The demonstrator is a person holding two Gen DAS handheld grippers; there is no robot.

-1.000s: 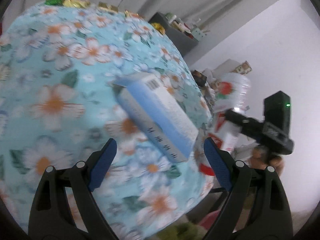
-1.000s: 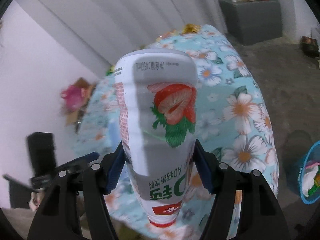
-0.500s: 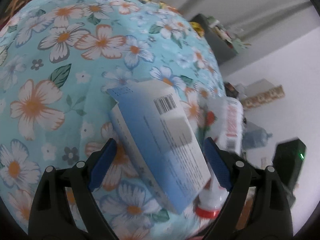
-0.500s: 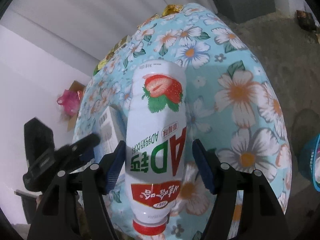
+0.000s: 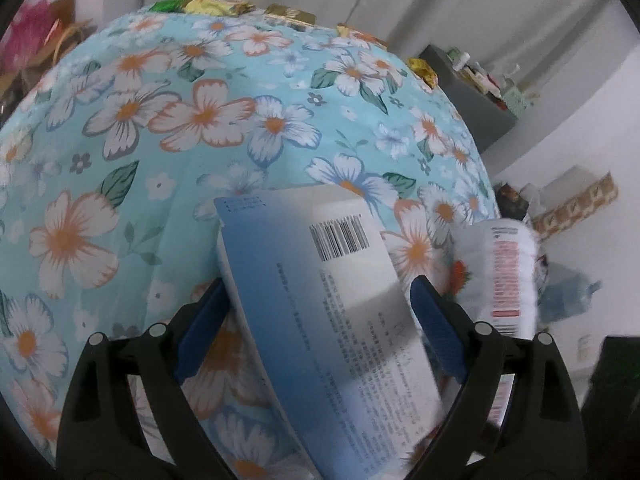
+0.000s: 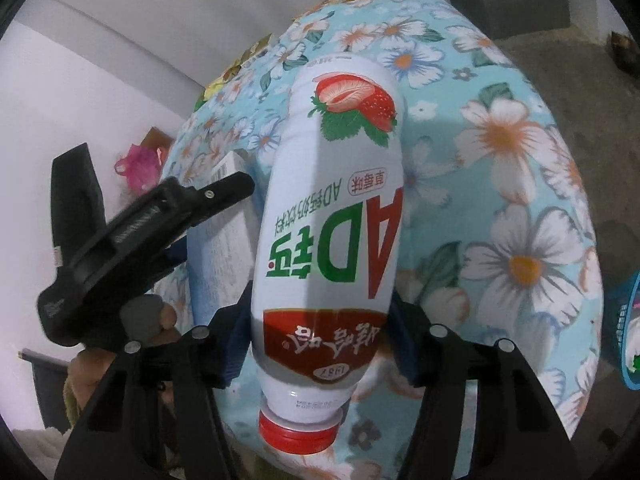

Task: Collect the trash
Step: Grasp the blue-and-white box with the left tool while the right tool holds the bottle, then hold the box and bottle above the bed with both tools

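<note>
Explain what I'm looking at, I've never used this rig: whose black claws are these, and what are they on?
There is no robot arm. A person holds a two-finger gripper in each hand, and each carries a fisheye camera looking along its fingers. One picture comes from the left gripper, the other from the right gripper. Below both is a surface covered by a floral cloth. The left gripper is open, straddling a blue-and-white box lying on the cloth. The right gripper's jaws are closing on a strawberry drink bottle between its pads, red cap towards the camera.
</note>
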